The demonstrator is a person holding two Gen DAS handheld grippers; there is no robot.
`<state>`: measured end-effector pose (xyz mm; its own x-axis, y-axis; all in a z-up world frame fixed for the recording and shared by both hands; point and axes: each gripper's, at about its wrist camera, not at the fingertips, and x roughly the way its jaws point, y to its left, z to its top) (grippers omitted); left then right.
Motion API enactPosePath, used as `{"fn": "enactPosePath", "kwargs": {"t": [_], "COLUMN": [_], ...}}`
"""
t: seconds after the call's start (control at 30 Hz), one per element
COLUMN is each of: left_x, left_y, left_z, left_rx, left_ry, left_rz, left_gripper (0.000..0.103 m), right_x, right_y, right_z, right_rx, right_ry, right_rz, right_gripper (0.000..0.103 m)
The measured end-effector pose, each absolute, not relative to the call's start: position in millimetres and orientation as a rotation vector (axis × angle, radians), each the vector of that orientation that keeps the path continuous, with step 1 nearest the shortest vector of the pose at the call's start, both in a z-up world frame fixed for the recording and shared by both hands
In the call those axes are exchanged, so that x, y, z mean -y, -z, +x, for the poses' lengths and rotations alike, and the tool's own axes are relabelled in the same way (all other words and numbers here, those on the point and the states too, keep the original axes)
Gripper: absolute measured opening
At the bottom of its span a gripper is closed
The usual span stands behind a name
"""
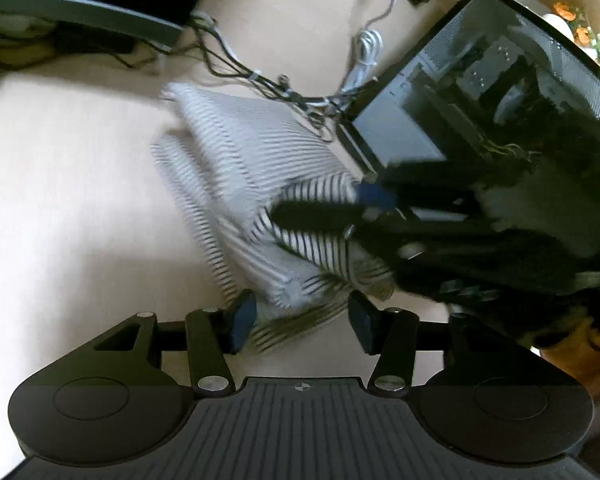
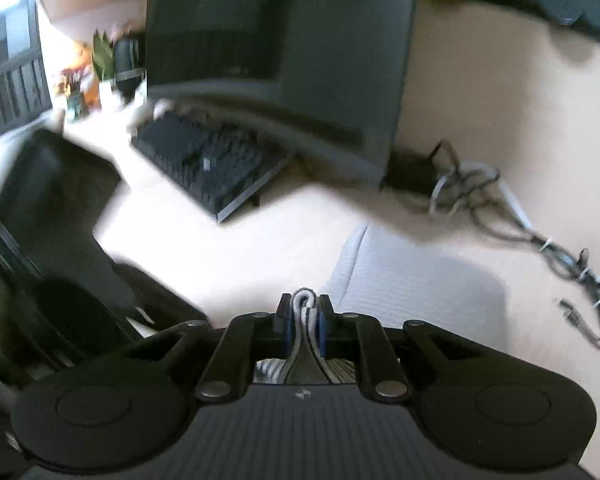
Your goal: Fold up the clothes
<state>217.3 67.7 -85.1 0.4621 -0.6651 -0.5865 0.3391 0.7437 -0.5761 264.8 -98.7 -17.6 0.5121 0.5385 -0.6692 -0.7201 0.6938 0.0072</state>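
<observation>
Right tool pinches bunched striped knit garment — left tool spread, empty, over soft folds.

My left claw is hanging with its jaws spread wide, blue pads facing each other across the gap and gripping nothing. My right claw is pinching its jaws close together, a bunched fold of cloth squeezed between the pads. In the left wrist view, my right claw is reaching in from the right, its fingers pointing left and blurred.
</observation>
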Motion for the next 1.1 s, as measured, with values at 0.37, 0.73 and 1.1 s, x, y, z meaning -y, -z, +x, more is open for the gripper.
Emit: {"fn": "enactPosePath", "kwargs": {"t": [0.37, 0.73, 1.1], "left_x": [-86, -39, -37], "left_y": [33, 75, 78], "left_z": [245, 318, 317], "left_rx": [-0.761, -0.914, -0.909], "left_ry": [0.618, 0.649, 0.636], "left_rz": [-0.467, -0.436, -0.393], "left_gripper": [0.059, 0.054, 0.054], "right_x": [57, 142, 170], "right_y": [63, 2, 81], "right_z": [214, 197, 242], "right_rx": [-0.624, -0.464, -0.722], "right_ry": [-0.779, -0.623, -0.394], "right_rz": [-0.494, -0.330, -0.098], "right_gripper": [0.035, 0.101, 0.103]}}
